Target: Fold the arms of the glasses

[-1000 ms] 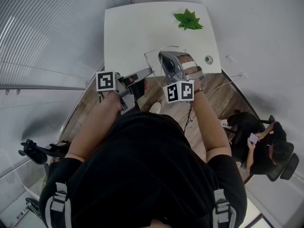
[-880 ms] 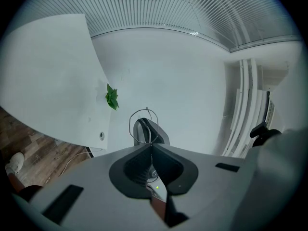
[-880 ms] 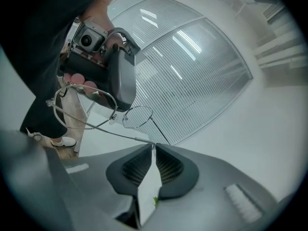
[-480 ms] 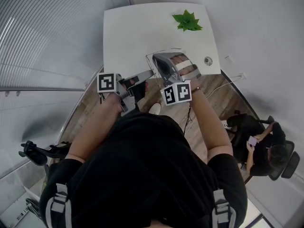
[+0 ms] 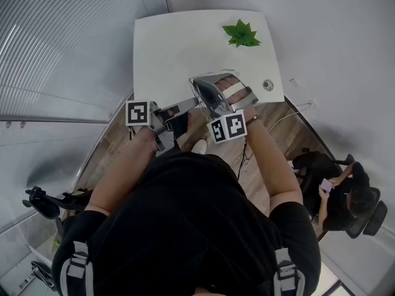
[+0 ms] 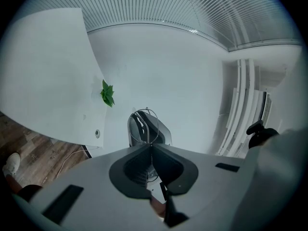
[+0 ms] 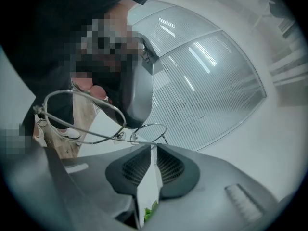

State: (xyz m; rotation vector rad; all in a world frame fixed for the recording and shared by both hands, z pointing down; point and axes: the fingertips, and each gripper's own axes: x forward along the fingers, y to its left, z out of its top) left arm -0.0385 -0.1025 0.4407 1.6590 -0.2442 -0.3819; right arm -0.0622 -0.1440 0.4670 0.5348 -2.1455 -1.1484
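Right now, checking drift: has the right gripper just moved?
Yes: right gripper shifted slightly left, away from the table grommet; jaws opening, glasses arm between them.

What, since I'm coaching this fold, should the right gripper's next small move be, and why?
Probably back the right gripper off the glasses' arm: its jaws are opening with that arm's end at their tips, the arm seems folded along the frame, and the left gripper is shut on the frame.

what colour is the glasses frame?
Silver-grey, thin bare metal wire with no pattern. The glasses show best in the right gripper view.
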